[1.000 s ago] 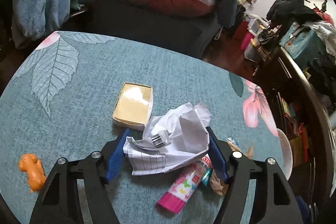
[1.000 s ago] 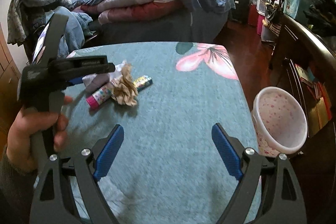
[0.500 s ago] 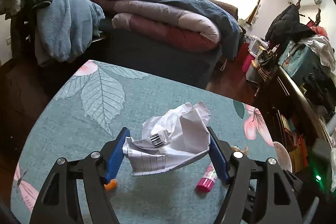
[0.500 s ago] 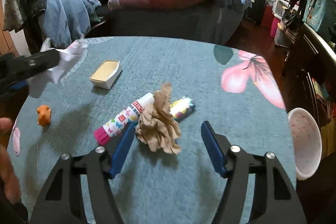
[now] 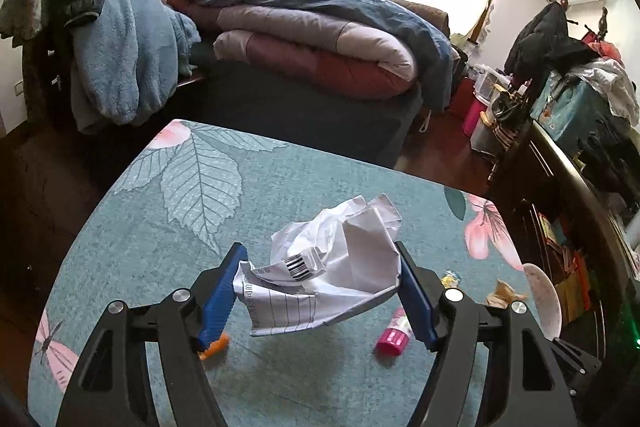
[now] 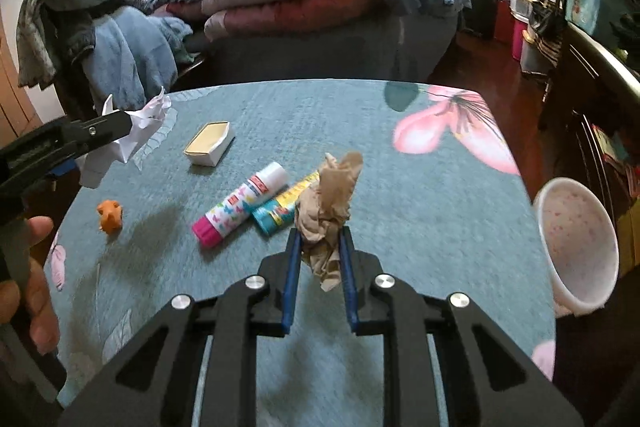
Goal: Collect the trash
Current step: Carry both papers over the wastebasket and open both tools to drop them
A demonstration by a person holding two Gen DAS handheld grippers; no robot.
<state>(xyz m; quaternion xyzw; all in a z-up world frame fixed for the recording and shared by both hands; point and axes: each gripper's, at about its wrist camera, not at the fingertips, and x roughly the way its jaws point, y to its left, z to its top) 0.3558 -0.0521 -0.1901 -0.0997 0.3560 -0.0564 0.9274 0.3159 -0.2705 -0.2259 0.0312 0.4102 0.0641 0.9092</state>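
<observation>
My left gripper [image 5: 320,267] is shut on a crumpled white paper [image 5: 332,267] with a barcode and holds it above the teal table [image 5: 160,267]. It also shows in the right wrist view [image 6: 132,131] at the far left. My right gripper [image 6: 320,247] is shut on a crumpled brown paper [image 6: 328,211] at table level. A white bin [image 6: 576,243] with pink speckles stands beside the table's right edge; its rim shows in the left wrist view [image 5: 540,299].
On the table lie a glue stick [image 6: 240,205], a teal and yellow wrapper [image 6: 280,207], an orange toy [image 6: 110,215] and a cream box [image 6: 210,143]. A bed with piled blankets [image 5: 300,39] stands behind. Dark furniture [image 5: 580,187] runs along the right.
My right gripper closed on the brown paper after moving in over it. My left gripper rose higher with the white paper.
</observation>
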